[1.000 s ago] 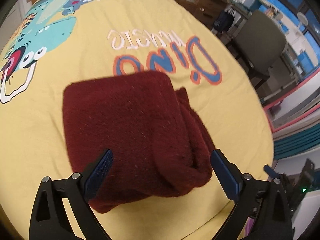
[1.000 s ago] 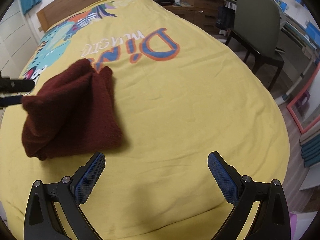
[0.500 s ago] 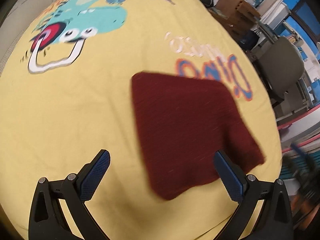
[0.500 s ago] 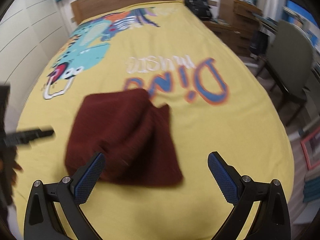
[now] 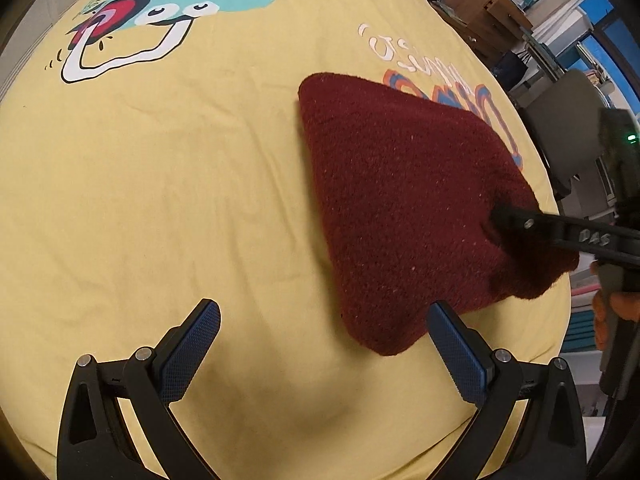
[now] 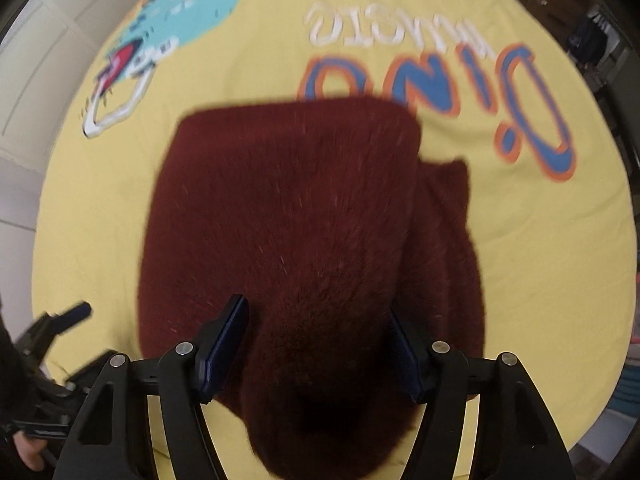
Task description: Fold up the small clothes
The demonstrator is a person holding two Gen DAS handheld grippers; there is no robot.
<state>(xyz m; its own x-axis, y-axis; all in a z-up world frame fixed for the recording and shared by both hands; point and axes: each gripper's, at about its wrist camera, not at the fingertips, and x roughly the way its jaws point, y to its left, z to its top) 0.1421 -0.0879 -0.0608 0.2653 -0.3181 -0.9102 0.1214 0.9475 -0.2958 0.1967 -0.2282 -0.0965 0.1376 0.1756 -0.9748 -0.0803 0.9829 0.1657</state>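
A folded dark red fleece garment (image 5: 400, 184) (image 6: 288, 200) lies on the yellow dinosaur-print bedsheet (image 5: 160, 200) (image 6: 540, 240). My right gripper (image 6: 318, 312) points steeply down over the garment's near edge. Its jaws are closing, and a bunched fold of the fleece fills the gap and touches both blue pads. In the left wrist view the right gripper (image 5: 520, 222) digs into the garment's right side. My left gripper (image 5: 323, 316) stands open over bare sheet, its right fingertip (image 5: 444, 320) just beside the garment's near corner. The left gripper (image 6: 60, 320) shows blurred at the right wrist view's lower left.
The bed's right edge drops to the floor, where a grey chair (image 5: 568, 120) and wooden drawers (image 5: 480, 4) stand. A white panelled wall (image 6: 32, 80) runs along the bed's left side. A person's hand (image 6: 24, 452) holds the left gripper.
The right gripper swung left onto the garment and its jaws narrowed around the near edge. The left gripper slid left off the garment, which now lies to its right.
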